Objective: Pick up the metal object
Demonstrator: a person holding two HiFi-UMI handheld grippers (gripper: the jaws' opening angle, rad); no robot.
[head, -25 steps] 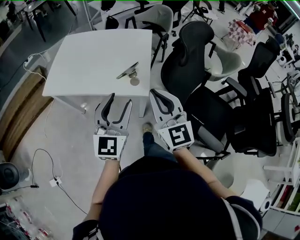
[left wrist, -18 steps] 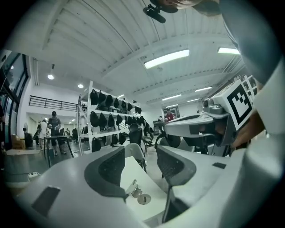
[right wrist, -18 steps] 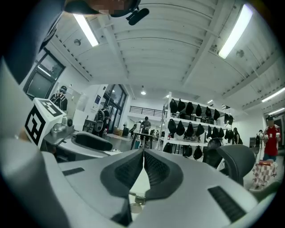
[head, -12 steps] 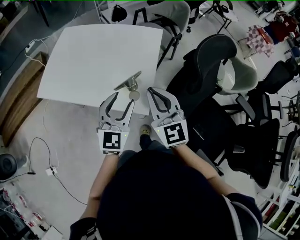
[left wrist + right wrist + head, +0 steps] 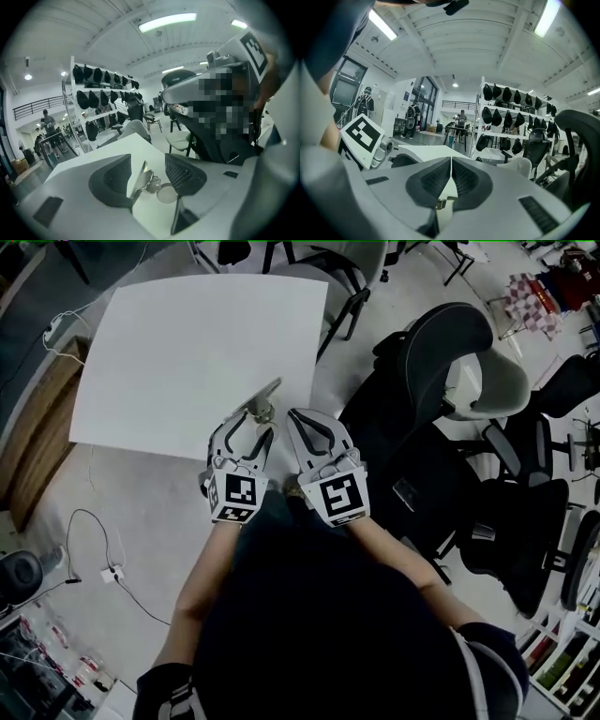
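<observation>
I see the white table (image 5: 187,352) on the left, and the metal object (image 5: 260,401) lies at its near edge, close to the corner. My left gripper (image 5: 251,426) reaches over that edge with its jaws set wide apart and the object sitting in the gap between them. In the left gripper view, the left gripper (image 5: 147,161) frames the metal object (image 5: 140,177), a flat shiny strip resting on the table (image 5: 117,145), with a small round disc (image 5: 166,193) just beside its lower end. The strip runs close along the left pad (image 5: 112,180); I cannot tell whether they touch. The right pad (image 5: 185,173) stands clear of it.

Just beside it, my right gripper (image 5: 298,420) has its tip near the table's edge. In the right gripper view, the right gripper (image 5: 451,161) has its jaws pressed together with nothing held between them. A black office chair (image 5: 441,352) stands further right.
</observation>
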